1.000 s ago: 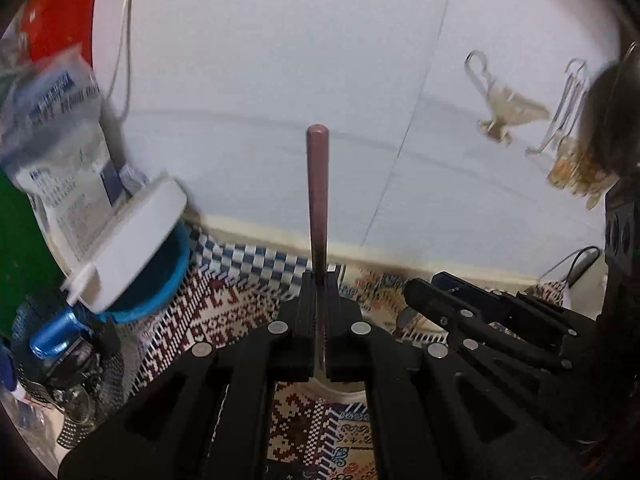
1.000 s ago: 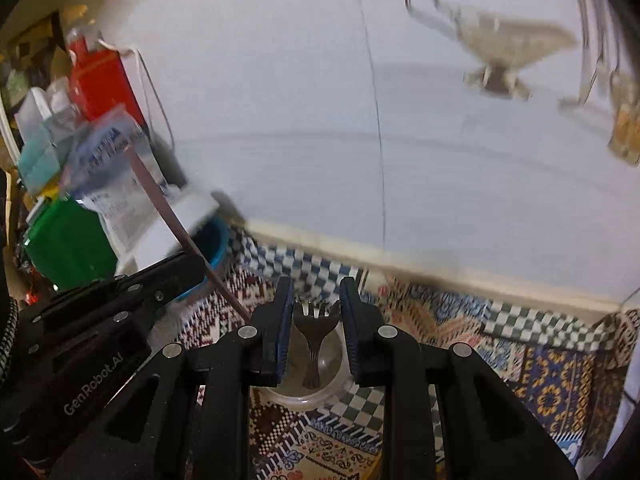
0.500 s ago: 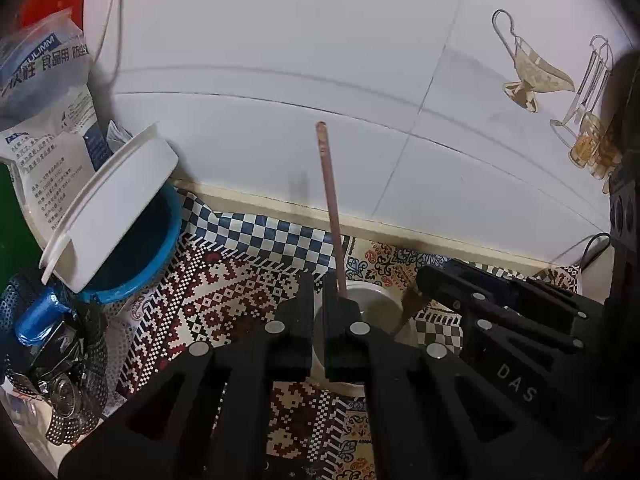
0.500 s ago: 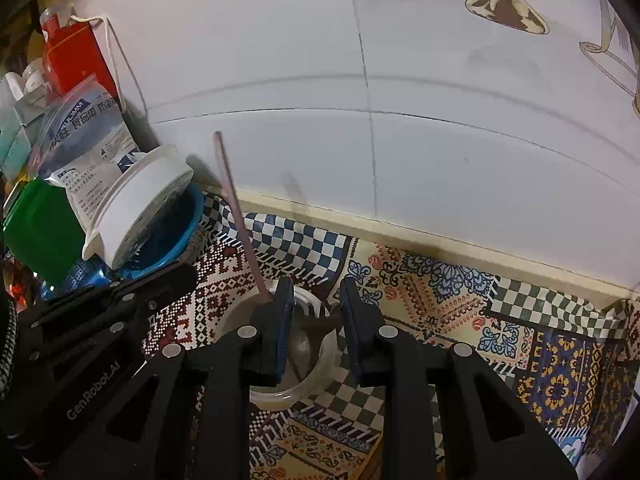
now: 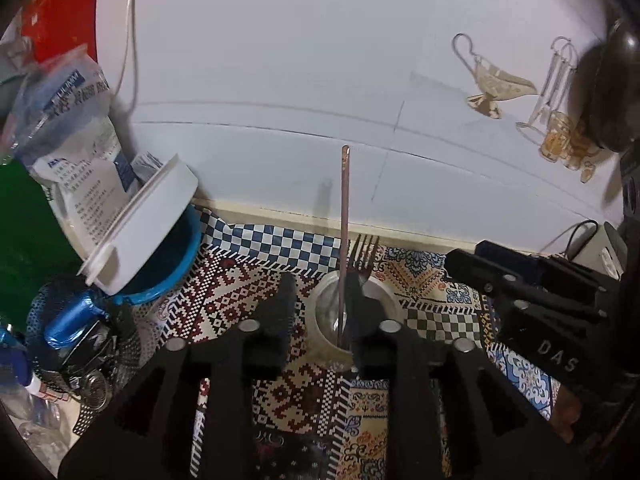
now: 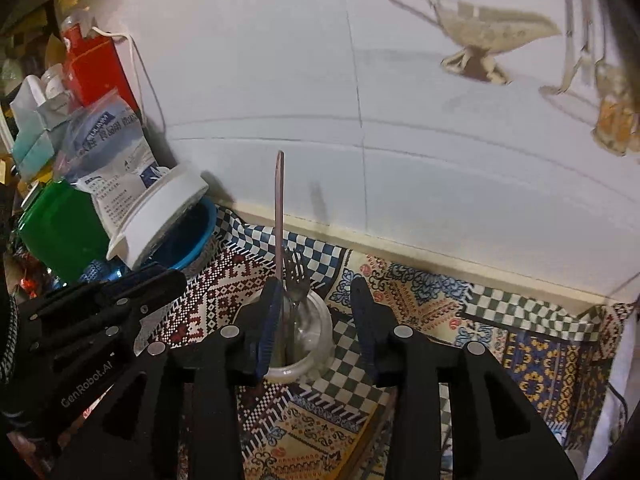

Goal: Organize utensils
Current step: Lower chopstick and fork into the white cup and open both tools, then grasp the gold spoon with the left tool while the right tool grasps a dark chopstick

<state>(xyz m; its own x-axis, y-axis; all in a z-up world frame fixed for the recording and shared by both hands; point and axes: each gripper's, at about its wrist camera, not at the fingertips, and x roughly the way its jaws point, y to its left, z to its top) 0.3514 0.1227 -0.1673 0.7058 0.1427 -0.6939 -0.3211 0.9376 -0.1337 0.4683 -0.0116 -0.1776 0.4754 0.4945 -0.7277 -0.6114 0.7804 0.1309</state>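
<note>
Both utensils now stand in the clear jar (image 5: pixel 354 316) on the patterned tabletop (image 5: pixel 240 300), near the white tiled wall (image 5: pixel 280 80); the long pinkish stick (image 5: pixel 345 216), perhaps a chopstick or a thin handle, rises nearly upright from it, and the dark fork (image 5: pixel 362 256) leans beside it with its tines up. The left hand-held gripper (image 5: pixel 320 320) has just been opening; its jaws stand narrowly apart with the stick between them but no pad pressing on it. The right hand-held gripper (image 6: pixel 316 312) has likewise just been opening; its jaws are parted around the jar's mouth and grip nothing.

As to handling: the stick looks light, stiff and smooth, so a pinch low on the shaft, close to the rim, would keep it from swinging; the fork is stiff metal, probably slippery, best taken by the neck below the tines. The jar seems light and possibly glass; a knock from either finger could tip it. To the left, a blue bowl (image 5: pixel 172 264) with a white lid (image 5: pixel 140 224) sits well clear.
</note>
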